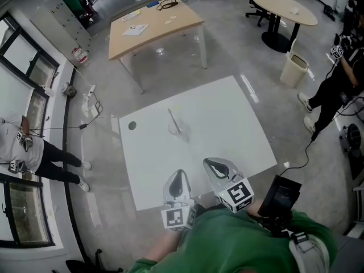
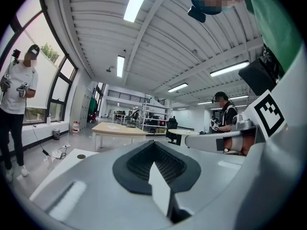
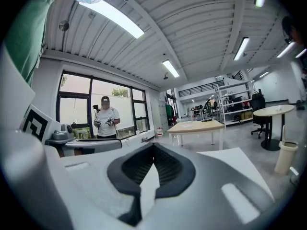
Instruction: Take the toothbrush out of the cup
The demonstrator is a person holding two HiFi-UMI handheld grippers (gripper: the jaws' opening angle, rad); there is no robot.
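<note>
A clear cup (image 1: 178,131) stands near the middle of the white table (image 1: 227,124). A pale toothbrush (image 1: 173,119) leans in it, its handle pointing away toward the far left. Both grippers are held close to my body at the table's near edge, well short of the cup. The left gripper (image 1: 177,184) and the right gripper (image 1: 218,168) point upward and forward, jaws closed tip to tip with nothing between them. Neither gripper view shows the cup; the left gripper (image 2: 153,145) and right gripper (image 3: 153,145) look out across the room.
A dark round spot (image 1: 132,125) marks the table's far left. Beyond stand a wooden table (image 1: 153,24), a round table (image 1: 284,7) and a bin (image 1: 294,69). One person (image 1: 28,152) stands by the left windows, another (image 1: 341,78) at the right. A black device (image 1: 280,195) hangs beside me.
</note>
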